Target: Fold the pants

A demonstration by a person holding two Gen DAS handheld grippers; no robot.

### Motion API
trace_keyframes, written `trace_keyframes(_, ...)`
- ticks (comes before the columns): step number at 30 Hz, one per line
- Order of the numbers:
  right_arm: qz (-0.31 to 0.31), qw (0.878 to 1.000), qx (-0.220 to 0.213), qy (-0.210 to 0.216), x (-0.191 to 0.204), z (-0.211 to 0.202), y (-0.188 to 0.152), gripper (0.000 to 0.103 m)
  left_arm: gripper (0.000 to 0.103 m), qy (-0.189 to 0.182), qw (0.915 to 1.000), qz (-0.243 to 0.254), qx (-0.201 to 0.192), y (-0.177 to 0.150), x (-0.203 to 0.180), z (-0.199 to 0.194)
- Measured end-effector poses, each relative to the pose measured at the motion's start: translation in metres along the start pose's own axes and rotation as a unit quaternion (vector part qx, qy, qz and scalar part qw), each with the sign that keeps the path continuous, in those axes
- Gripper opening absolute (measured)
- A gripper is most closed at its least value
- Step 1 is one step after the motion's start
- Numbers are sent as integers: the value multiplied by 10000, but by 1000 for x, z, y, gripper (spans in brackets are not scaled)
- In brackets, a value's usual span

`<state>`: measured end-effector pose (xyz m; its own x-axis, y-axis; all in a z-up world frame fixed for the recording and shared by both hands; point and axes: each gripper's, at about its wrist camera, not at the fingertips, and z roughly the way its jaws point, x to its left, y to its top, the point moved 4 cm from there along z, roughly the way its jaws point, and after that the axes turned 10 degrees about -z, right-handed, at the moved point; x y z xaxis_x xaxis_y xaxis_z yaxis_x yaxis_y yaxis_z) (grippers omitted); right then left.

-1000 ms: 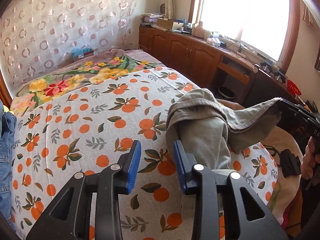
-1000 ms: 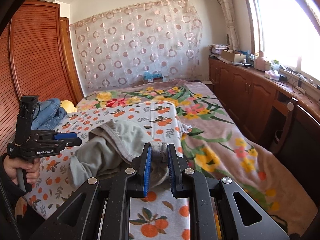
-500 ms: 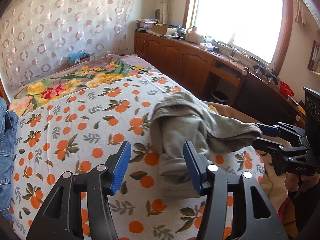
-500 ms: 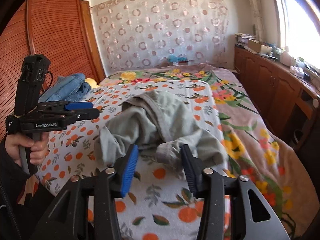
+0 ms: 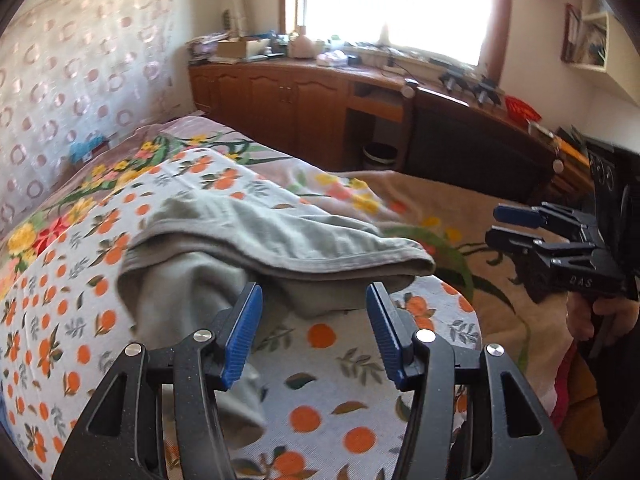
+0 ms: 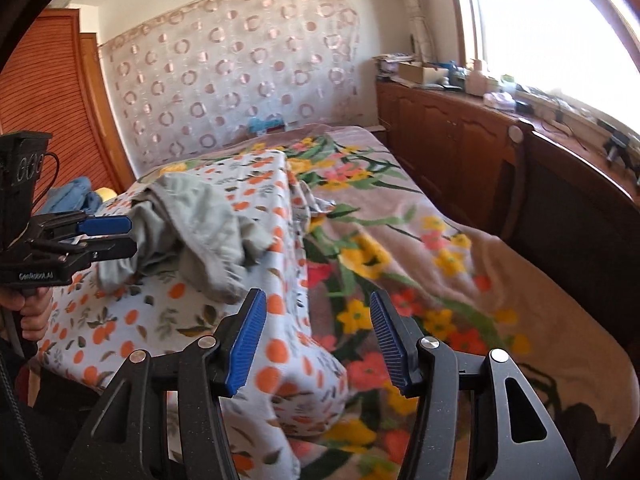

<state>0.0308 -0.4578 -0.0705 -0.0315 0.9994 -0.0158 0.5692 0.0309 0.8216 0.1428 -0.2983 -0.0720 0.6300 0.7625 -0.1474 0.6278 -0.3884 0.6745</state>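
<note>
One orange-print sheet [image 5: 340, 360] is the landmark: on it the grey-green pants [image 5: 256, 236] lie crumpled, soft, light and floppy, best pinched at a hem. Left gripper [image 5: 314, 332] and right gripper [image 6: 318, 340] both gape, empty.

Orange-print sheet [image 5: 328, 364], wooden cabinets [image 6: 448, 128]

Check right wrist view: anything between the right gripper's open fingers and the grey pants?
In the right wrist view, only orange-print sheet separates the open right gripper from the grey pants; nothing else lies there.
</note>
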Motion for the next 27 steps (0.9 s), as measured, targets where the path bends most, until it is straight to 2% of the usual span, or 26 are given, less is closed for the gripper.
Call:
trace_keyframes(7, 131, 9999, -19, -90, -2, -15, -5, 56, 58, -400, 9980, 250, 423, 7, -34, 32)
trace_keyframes(11, 117, 9999, -28, -91, -2, -17, -6, 56, 62, -640, 9959, 445, 454, 10, -56, 38)
trace_keyframes(13, 116, 9999, -34, -77, -1, -16, -5, 56, 62, -695, 9948, 563, 482, 10, -65, 41)
trace_keyframes(16, 118, 9999, -63, -46, -1, -18, -4, 56, 62, -582, 9938, 704, 636, 8, -70, 57)
trace_keyframes(17, 116, 9999, -68, -29, 0, -18, -4, 56, 53, -505, 9935, 702, 740, 7, -68, 62)
trace_keyframes(18, 102, 9999, -79, -6, 2, -19, -3, 56, 36, -454, 9932, 671, 839, 6, -67, 67)
trace_keyframes(19, 89, 9999, -87, 17, 3, -18, -3, 56, 30, -435, 9929, 628, 910, 5, -64, 69)
trace_keyframes(21, 45, 9999, -104, 94, 9, -17, -2, 56, 9, -423, 9932, 587, 911, 5, -61, 67)
trace_keyframes(27, -99, 9994, -97, 316, 29, -7, 2, 56, 5, -360, 9977, 399, 410, 24, -42, 33)
